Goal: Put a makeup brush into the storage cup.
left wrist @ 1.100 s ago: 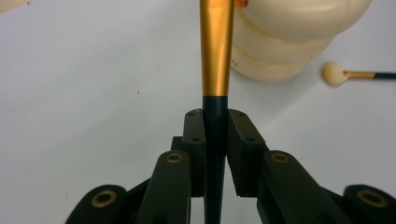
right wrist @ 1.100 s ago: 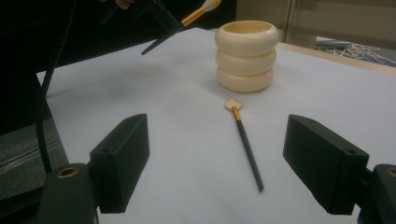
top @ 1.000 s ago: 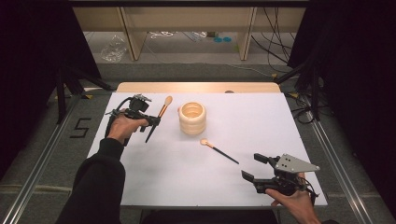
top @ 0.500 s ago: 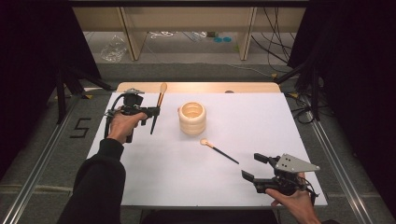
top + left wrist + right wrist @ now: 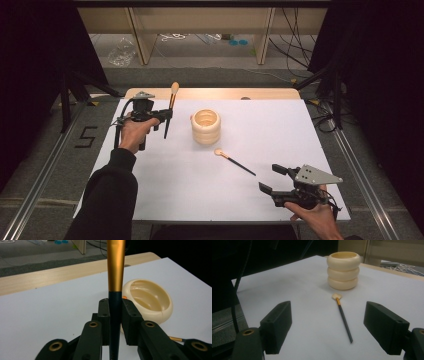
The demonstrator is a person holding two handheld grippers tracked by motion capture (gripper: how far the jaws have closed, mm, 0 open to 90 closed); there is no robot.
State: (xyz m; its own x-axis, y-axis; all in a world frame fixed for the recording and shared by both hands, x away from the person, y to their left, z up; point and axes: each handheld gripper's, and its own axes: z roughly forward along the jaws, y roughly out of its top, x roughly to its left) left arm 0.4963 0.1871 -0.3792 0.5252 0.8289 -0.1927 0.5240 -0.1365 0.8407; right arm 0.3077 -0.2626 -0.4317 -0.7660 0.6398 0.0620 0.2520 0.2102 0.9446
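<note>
A cream ribbed holder [image 5: 206, 126] stands upright near the middle of the white table top [image 5: 280, 130]. My left gripper [image 5: 165, 115] hovers to its left, shut on a makeup brush [image 5: 170, 108] held nearly upright, bristles up. In the left gripper view the brush's dark handle [image 5: 115, 315] sits pinched between the jaws, its gold ferrule [image 5: 115, 265] rising in front of the holder [image 5: 147, 300]. A second, thinner brush [image 5: 234, 161] lies flat on the table right of the holder. My right gripper [image 5: 273, 179] rests open at the front right, and the flat brush [image 5: 342, 315] lies ahead of its jaws.
A strip of wooden table [image 5: 210, 93] runs along the far edge of the white top. Beyond it are shelf legs [image 5: 138, 35], cables and small items on the floor. Black stands [image 5: 65, 95] flank the table on both sides.
My left gripper has lifted and moved away from me, and the brush has swung from a slant to nearly upright. The right gripper has stayed put.
</note>
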